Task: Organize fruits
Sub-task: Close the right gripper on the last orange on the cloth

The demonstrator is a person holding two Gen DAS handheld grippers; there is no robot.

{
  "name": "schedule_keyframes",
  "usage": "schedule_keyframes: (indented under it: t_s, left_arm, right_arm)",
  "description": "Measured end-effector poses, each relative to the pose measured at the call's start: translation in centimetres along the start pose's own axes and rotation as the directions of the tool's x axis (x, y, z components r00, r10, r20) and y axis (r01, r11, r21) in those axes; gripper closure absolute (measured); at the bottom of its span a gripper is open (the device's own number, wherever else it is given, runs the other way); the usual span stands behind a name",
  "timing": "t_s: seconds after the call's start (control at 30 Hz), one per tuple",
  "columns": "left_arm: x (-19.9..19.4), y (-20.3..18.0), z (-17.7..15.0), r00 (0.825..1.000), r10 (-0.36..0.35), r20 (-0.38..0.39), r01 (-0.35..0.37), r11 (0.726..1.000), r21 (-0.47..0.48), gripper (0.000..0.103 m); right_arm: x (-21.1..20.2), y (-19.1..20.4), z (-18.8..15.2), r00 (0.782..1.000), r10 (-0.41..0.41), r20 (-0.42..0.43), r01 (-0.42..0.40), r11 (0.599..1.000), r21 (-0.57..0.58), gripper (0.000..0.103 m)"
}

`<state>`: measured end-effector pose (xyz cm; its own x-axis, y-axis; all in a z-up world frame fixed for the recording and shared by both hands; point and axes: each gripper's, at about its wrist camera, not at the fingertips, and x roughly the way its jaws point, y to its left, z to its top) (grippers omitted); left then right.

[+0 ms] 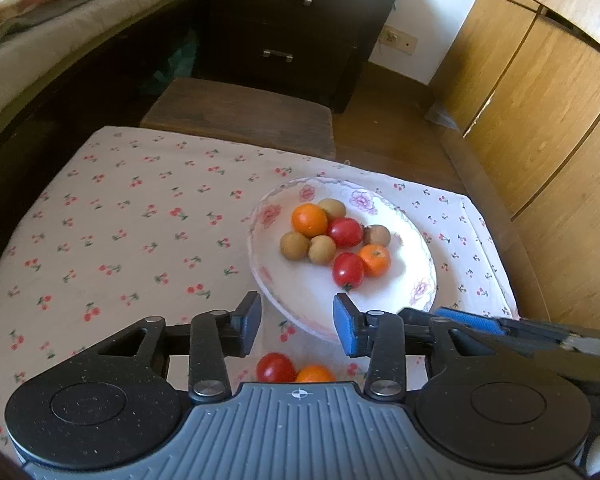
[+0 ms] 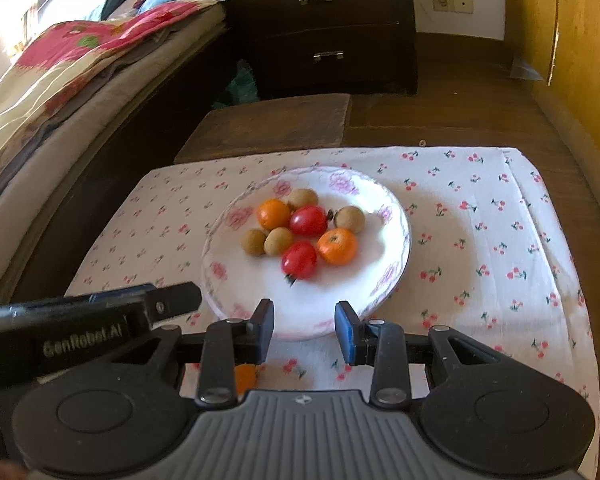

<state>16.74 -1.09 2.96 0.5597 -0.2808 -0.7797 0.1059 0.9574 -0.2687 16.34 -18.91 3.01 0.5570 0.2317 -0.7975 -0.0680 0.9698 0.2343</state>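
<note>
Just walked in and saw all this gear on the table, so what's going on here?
A person holding a gripper in each hand is sorting fruit on a cherry-print tablecloth. Both the left gripper and the right gripper are open and empty, poised at the near rim of a floral plate. The plate holds two oranges, two red tomatoes and four small brown fruits. One tomato and one orange lie on the cloth beside the plate, under the left gripper.

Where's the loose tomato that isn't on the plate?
In the left wrist view the tomato lies on the cloth just under the left gripper, touching an orange, nearer than the plate.
</note>
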Motion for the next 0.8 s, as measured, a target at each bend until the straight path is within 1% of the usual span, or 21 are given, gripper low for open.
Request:
schedule_keyframes:
  t_s: [0.17,0.3,0.57,0.7,0.8]
  left_arm:
    - [-1.1,1.3,-0.4,1.0,-0.001,0.004,0.001,0.999,-0.037,0.054]
    - [-1.7,1.6,-0.6,1.0,-0.01,0.006,0.01,0.999,-0.038,0.053]
    - [-1.9,2.9,-0.4,1.0,-0.008,0.004,0.008,0.998,-0.057,0.052]
    - [-1.8,3.1,-0.4,1.0,-0.018,-0.002,0.018,0.998,-0.063,0.052]
    - [-1.5,3.0,-0.5,1.0,-0.016,-0.007,0.015,0.998,-0.055,0.051]
  right_arm:
    - [-0.7,1.5,-1.7,0.999,0.025,-0.031,-0.026,0.999,-0.037,0.068]
    - [-0.4,3.0,-2.6,0.997,0.049,-0.057,-0.052,0.996,-0.068,0.068]
    - [2.4,4.6,-2.8,0.991,0.071,-0.115,-0.08,0.994,-0.079,0.068]
    - [3.8,4.7,-2.8,0.988,0.069,-0.137,-0.08,0.994,-0.076,0.068]
    - [4.7,4.4,-2.9,0.989,0.05,-0.143,-0.062,0.995,-0.082,0.068]
